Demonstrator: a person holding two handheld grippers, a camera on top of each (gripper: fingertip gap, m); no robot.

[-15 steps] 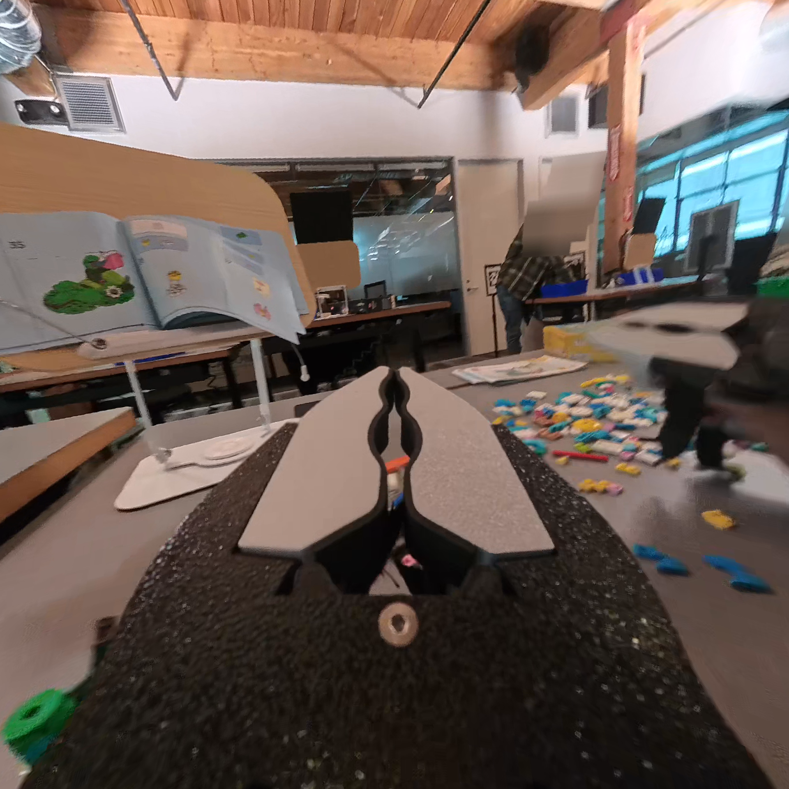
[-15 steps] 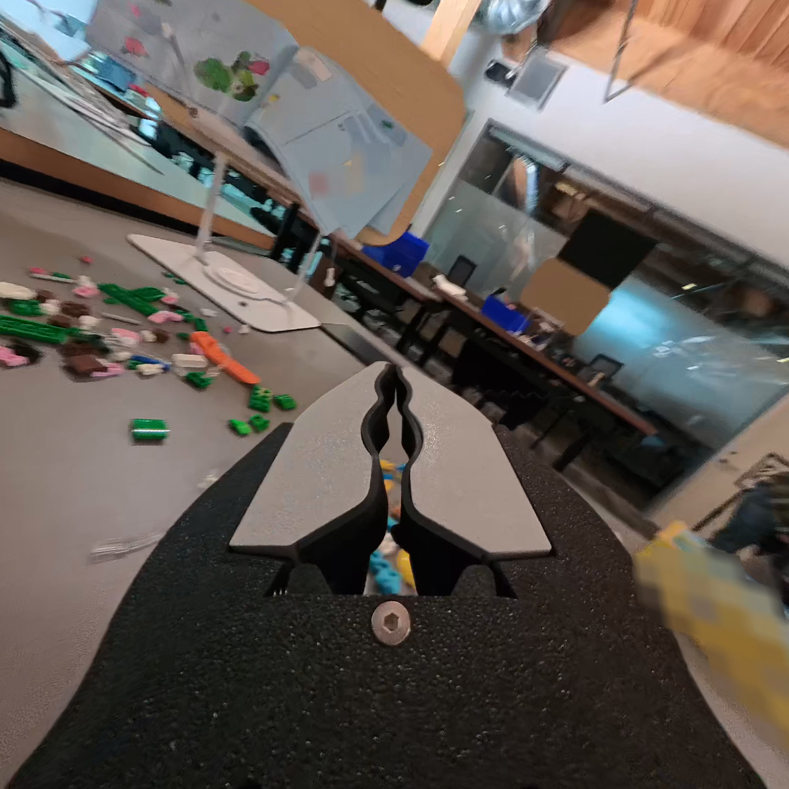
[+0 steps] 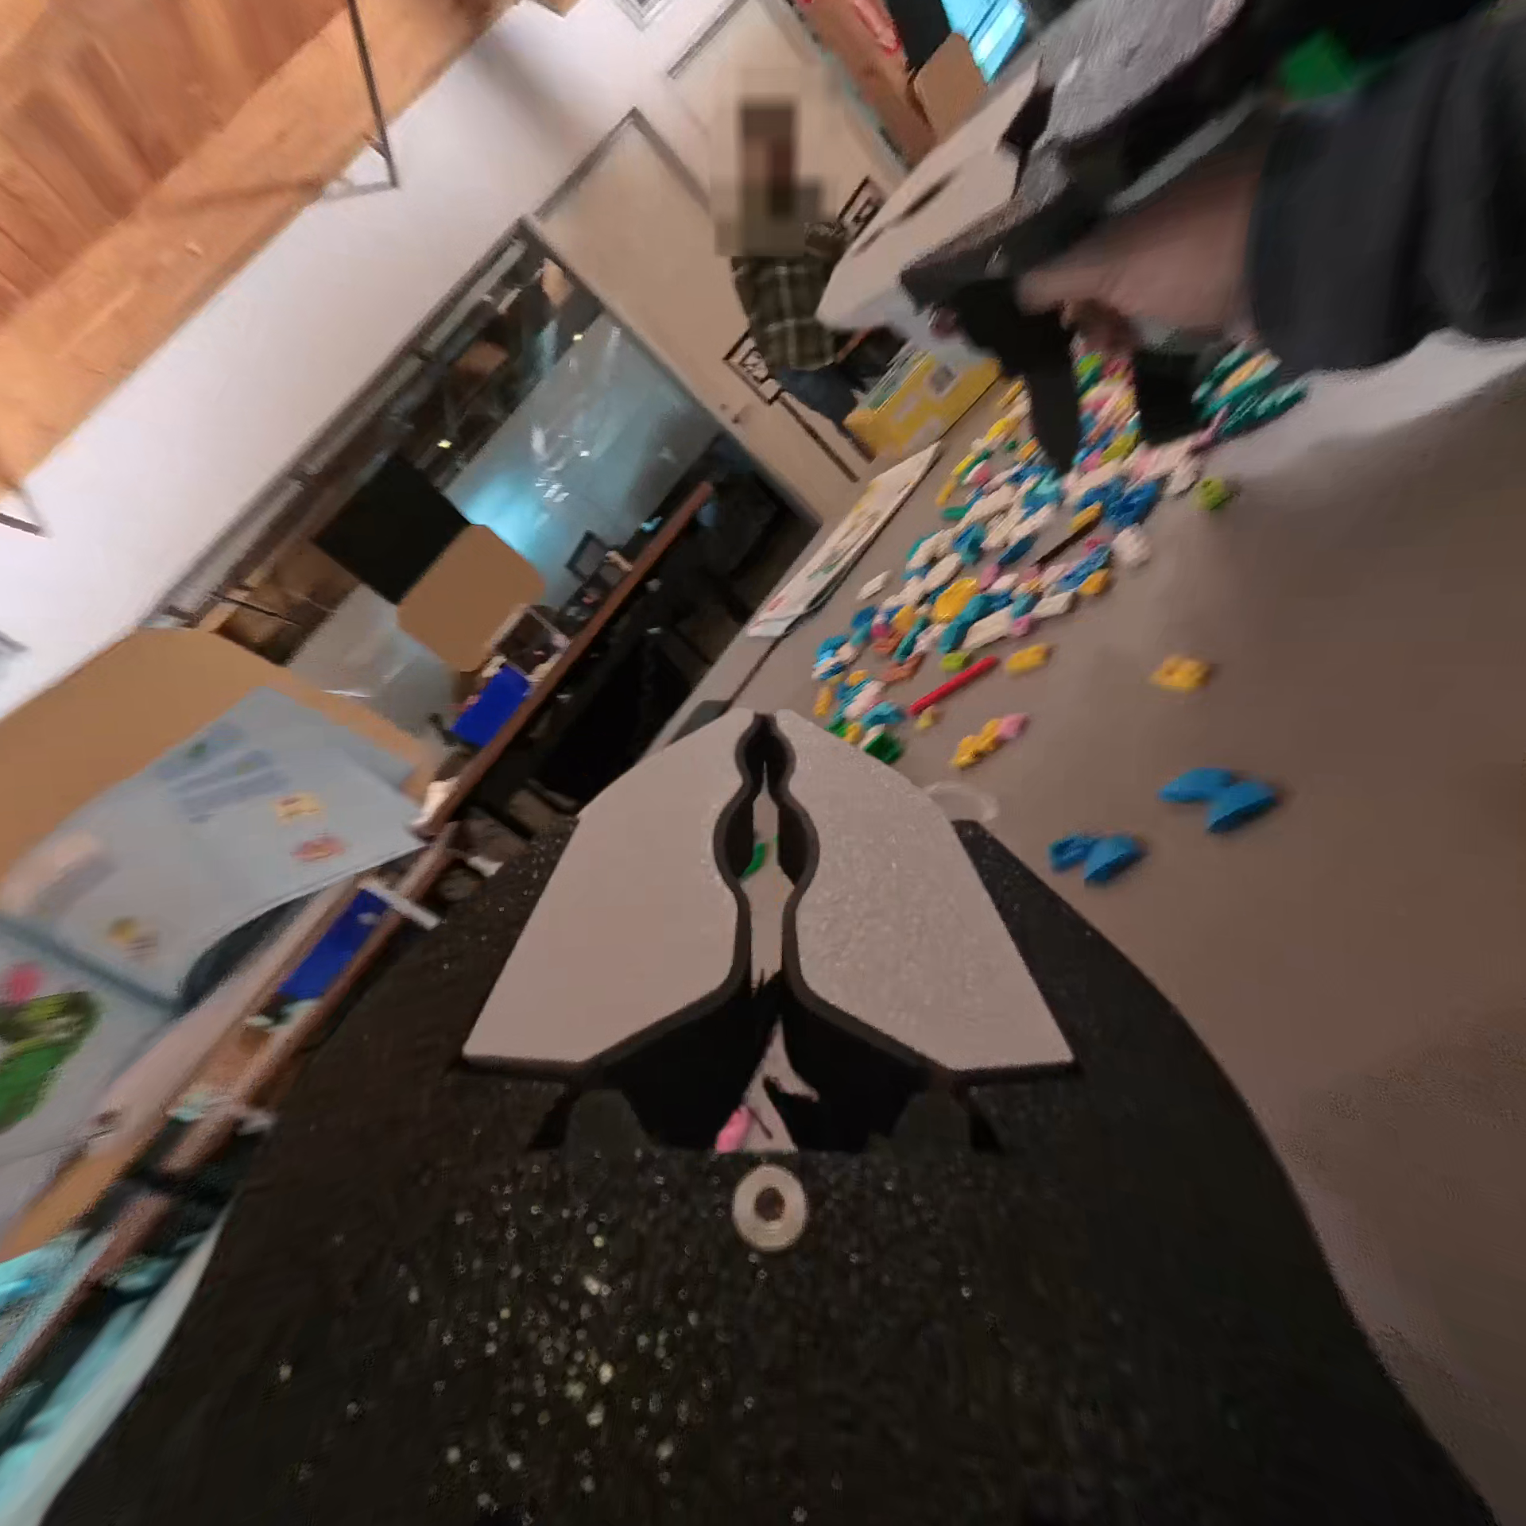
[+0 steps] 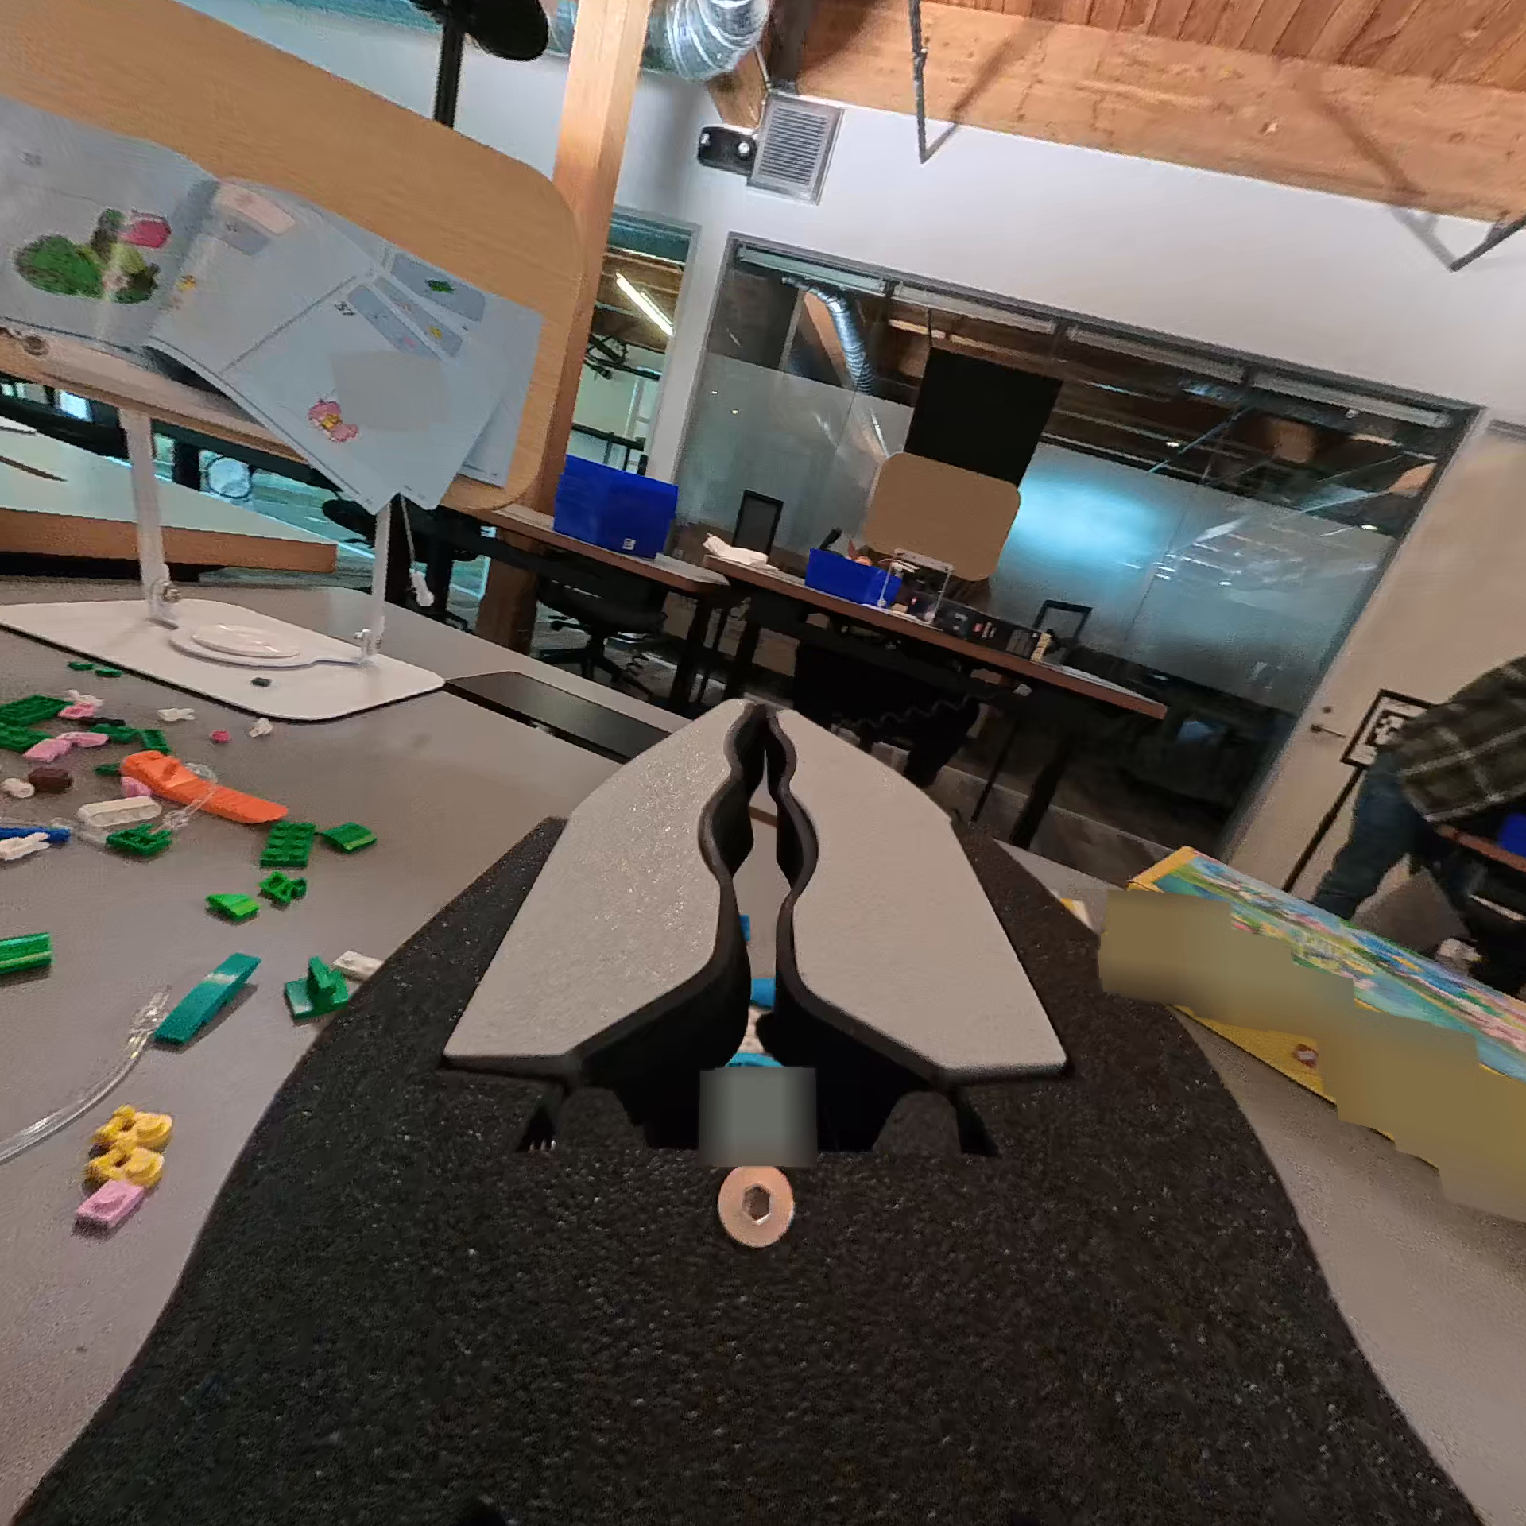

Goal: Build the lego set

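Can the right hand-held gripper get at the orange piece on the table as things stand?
Probably yes: the orange piece lies exposed on the table, ahead-left of the right hand-held gripper, nothing covering it. Its jaws are shut and must open.

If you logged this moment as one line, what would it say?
left gripper: shut, empty | right gripper: shut, empty | bricks: loose on table | instruction booklet: open on stand

Bare grey table between brick scatter (left) and box.
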